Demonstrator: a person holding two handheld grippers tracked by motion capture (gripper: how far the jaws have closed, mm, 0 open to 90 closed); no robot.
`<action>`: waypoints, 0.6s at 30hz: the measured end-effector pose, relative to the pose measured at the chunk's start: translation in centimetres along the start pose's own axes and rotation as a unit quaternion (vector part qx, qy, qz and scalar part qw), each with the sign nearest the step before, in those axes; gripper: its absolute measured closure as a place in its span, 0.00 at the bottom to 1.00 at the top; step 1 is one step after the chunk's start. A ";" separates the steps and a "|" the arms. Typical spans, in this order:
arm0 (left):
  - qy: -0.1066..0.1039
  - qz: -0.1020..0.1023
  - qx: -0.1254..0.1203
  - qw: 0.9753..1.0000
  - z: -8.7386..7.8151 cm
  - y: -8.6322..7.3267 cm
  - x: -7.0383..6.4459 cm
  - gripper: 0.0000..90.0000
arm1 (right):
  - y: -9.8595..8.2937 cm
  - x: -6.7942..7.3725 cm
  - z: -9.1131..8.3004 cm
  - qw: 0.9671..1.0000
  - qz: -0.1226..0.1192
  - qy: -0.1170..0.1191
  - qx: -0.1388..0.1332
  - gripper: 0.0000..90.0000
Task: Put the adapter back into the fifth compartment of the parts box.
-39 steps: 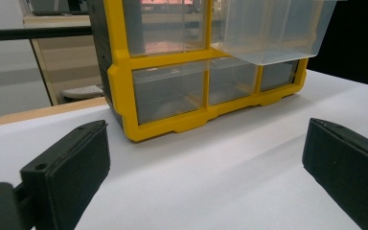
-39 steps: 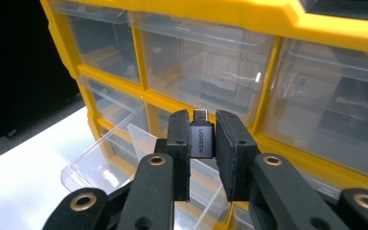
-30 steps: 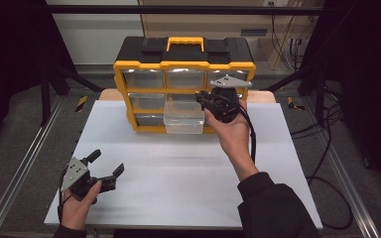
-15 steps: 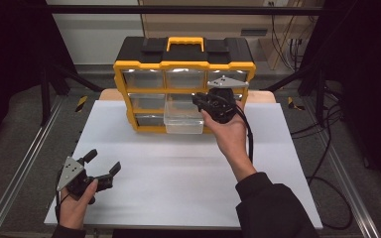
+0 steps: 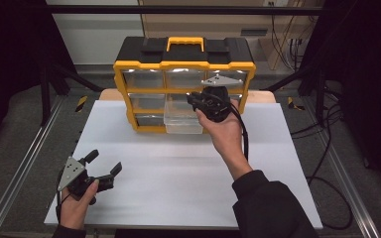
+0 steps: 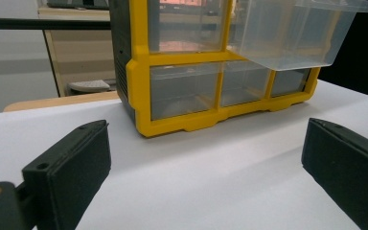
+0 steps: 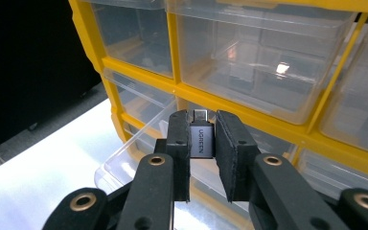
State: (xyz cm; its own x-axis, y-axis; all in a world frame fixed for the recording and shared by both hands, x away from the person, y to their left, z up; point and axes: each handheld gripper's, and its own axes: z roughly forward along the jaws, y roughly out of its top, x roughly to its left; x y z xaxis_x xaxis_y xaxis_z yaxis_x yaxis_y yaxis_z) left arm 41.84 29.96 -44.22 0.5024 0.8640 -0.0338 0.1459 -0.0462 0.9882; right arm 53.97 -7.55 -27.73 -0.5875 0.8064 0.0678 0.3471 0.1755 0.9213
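Observation:
A yellow and black drawer organizer (image 5: 183,64) stands at the back of the white table (image 5: 178,188). Its middle clear drawer (image 5: 181,119) is pulled out. My right gripper (image 5: 194,99) hovers just above that drawer, in front of the organizer's middle row. In the right gripper view it (image 7: 201,129) is shut on a small grey USB adapter (image 7: 201,140), plug pointing at the organizer (image 7: 206,98), with the open drawer (image 7: 134,153) below. My left gripper (image 5: 104,161) rests open at the near left of the table. Its view (image 6: 206,143) faces the organizer (image 6: 139,72) and the pulled-out drawer (image 6: 287,33).
Metal rails (image 5: 20,173) run along both sides of the table. Black cables (image 5: 322,148) lie on the floor at the right. The white tabletop stretches bare between the two hands.
My right gripper with the adapter has drifted slightly left, over the pulled-out drawer. The left gripper has barely moved.

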 end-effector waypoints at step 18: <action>-0.006 0.004 0.003 1.000 0.2 -0.1 -0.2 0.03 | -0.2 0.2 0.7 0.999 -0.016 -0.004 0.033 0.85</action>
State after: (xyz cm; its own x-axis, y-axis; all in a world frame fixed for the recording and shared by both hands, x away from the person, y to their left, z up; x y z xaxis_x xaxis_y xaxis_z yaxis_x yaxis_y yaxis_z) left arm 41.87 29.69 -44.30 0.5143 0.8571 -0.0278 0.1466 -0.0560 0.9876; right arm 54.32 -7.01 -28.14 -0.5940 0.8037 0.0355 0.3760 0.2384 0.8954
